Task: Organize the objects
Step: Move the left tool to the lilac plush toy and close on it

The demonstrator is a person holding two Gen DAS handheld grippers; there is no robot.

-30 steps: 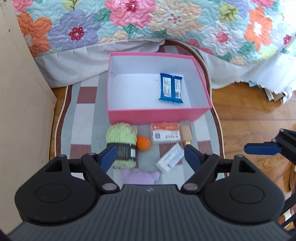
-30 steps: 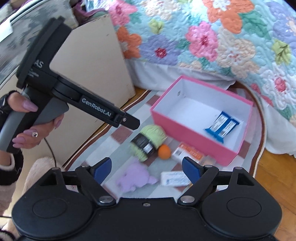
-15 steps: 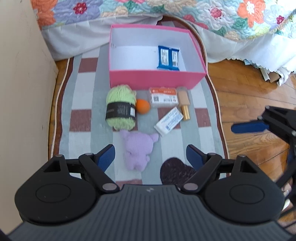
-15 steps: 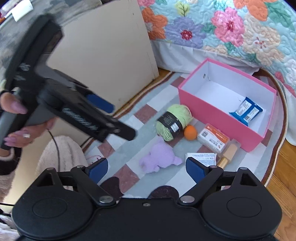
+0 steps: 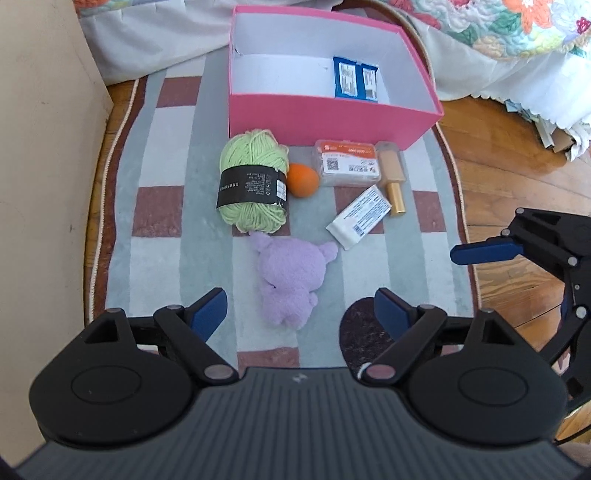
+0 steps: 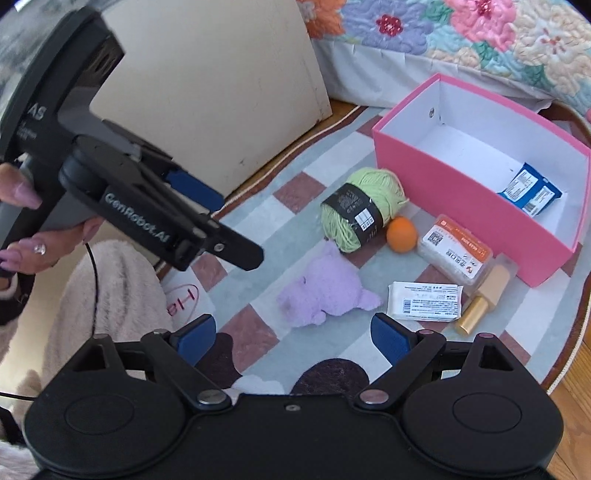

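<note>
Left jaws opening, empty, purple plush toy (image 5: 290, 280) just ahead between them

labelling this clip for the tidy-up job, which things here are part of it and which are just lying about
Part of the job:
pink box
blue packet, already in the box
green yarn
orange ball
orange-label pack
gold-capped bottle
white packet
purple plush

Just lying about:
striped rug
floral quilt
beige panel
</note>
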